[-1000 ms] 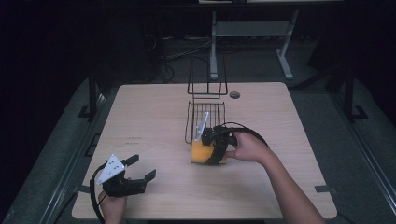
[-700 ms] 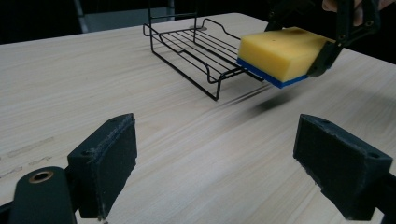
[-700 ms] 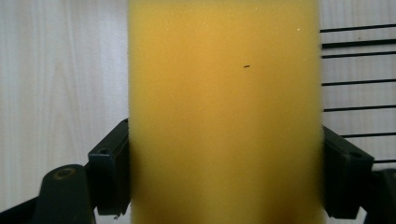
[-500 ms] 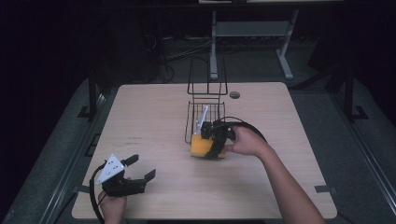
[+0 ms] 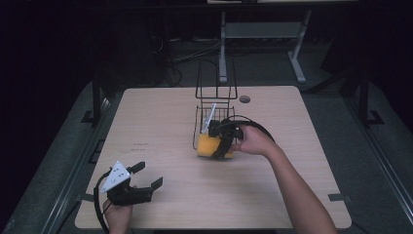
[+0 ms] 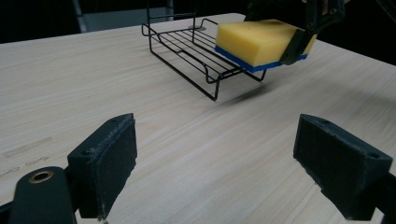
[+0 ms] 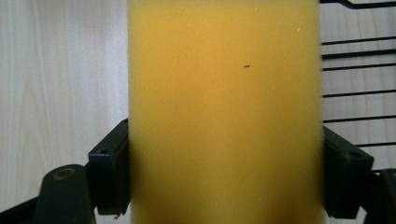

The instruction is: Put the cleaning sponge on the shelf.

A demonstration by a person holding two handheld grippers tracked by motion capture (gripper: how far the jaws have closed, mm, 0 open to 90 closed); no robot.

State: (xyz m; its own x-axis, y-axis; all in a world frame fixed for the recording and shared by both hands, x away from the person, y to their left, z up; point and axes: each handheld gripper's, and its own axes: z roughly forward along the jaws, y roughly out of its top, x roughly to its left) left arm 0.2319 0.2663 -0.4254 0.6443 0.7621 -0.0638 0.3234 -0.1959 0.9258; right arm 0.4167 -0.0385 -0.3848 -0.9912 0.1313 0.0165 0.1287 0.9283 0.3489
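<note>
The right hand-held gripper (image 5: 225,145) clamps a yellow rectangular sponge with a blue underside (image 5: 209,145), beside a black wire rack (image 5: 214,108). The left hand-held gripper (image 5: 144,177) rests wide open on the light wooden surface (image 5: 160,122).

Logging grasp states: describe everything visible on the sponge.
The sponge is a rectangular block of yellow foam with a thin blue layer on its underside. The right gripper clamps it across its width, both jaws pressed to its sides. It hangs roughly level, clear of the table, at the front edge of the black wire rack.

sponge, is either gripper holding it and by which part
The right gripper holds the yellow sponge across its two long sides, lifted clear of the table. The left gripper holds nothing.
</note>
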